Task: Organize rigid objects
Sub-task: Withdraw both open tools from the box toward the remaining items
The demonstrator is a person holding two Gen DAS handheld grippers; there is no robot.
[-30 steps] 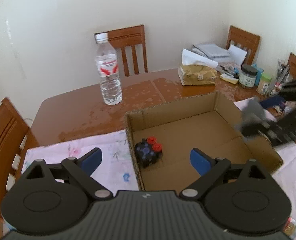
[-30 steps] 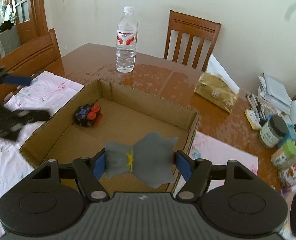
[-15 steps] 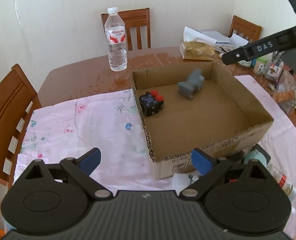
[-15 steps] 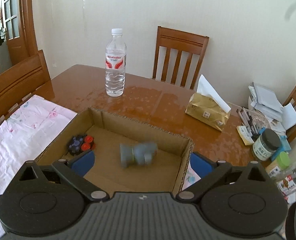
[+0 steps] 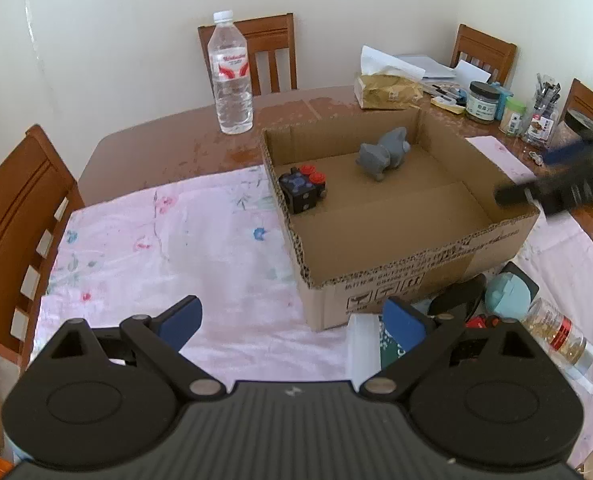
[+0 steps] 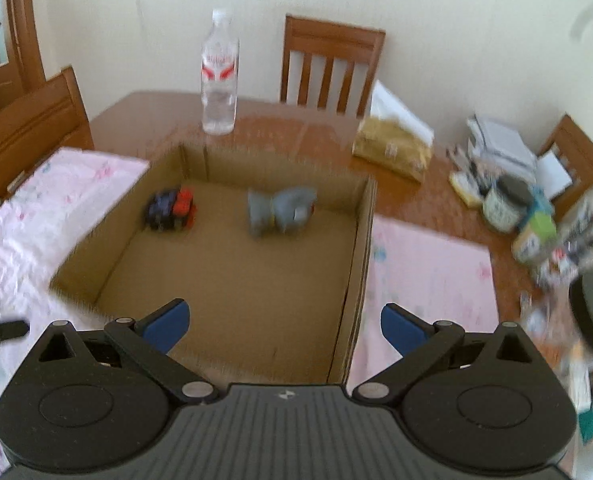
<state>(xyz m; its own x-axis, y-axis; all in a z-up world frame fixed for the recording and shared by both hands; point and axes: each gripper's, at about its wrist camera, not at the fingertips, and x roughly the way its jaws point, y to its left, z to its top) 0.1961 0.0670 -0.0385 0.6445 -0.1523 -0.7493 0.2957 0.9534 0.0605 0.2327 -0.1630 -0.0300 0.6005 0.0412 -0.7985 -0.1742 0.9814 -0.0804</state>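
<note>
Little could be read. The bottle [image 5: 232,80] at upper centre carried a red-and-white label, its wording too small to make out. The box [image 5: 416,284] bore dark printing and handling symbols along its near wall, lower right, illegible.

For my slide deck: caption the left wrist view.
Open left gripper above pink cloth, facing cardboard box holding grey toy and black cube.

Right tool [image 5: 568,184] blurred, cut off at edge.
</note>
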